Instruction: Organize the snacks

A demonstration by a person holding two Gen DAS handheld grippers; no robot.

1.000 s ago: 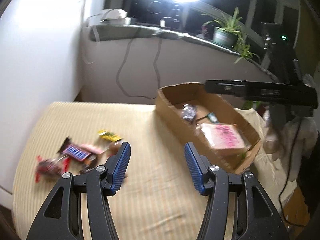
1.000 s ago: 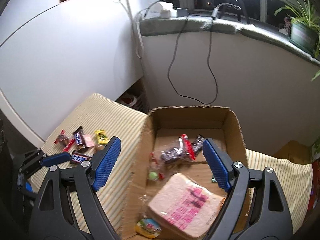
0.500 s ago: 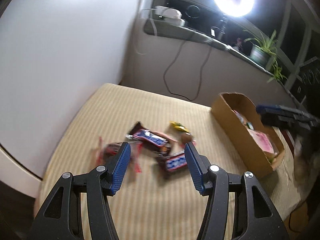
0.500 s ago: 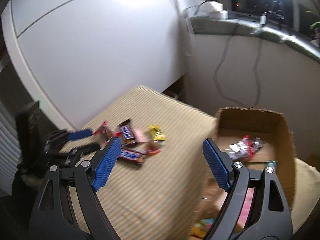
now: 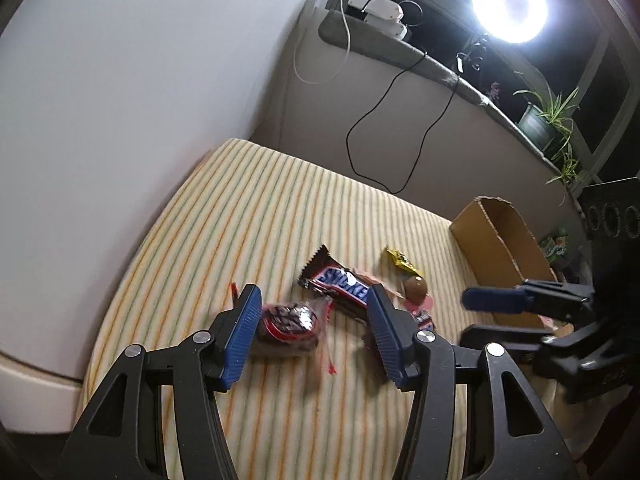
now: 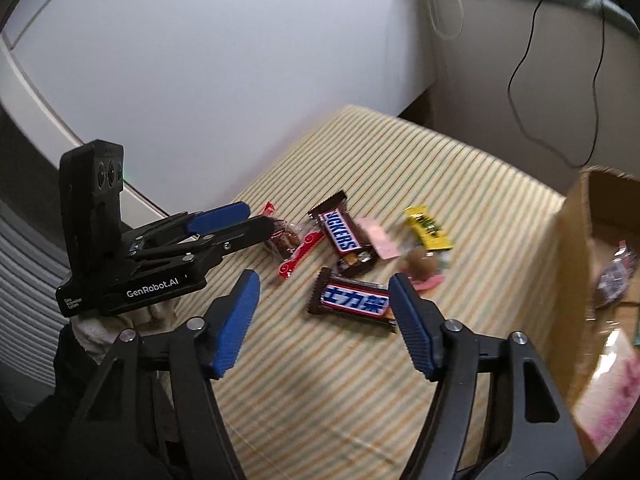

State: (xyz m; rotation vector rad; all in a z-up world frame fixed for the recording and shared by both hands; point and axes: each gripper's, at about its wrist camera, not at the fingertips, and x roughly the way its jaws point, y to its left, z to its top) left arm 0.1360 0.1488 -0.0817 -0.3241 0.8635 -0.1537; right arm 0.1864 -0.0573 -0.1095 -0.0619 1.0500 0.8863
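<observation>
Striped yellow tablecloth (image 6: 460, 184) with the snacks in a loose pile. My left gripper (image 5: 312, 336) is closing around the clear candy bag (image 5: 290, 326), pads not on it yet. My right gripper (image 6: 324, 320) is closing too, over the Snickers bar (image 6: 354, 300), not gripping. Cardboard box (image 6: 572, 248) sits at the cloth's right end.

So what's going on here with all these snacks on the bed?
A person holds a gripper in each hand over loose snacks on a striped cover. The left gripper is closing around a clear-wrapped dark snack. The right gripper is closing toward a Snickers bar; neither grips yet. A cardboard box beside them already holds some snacks.
</observation>
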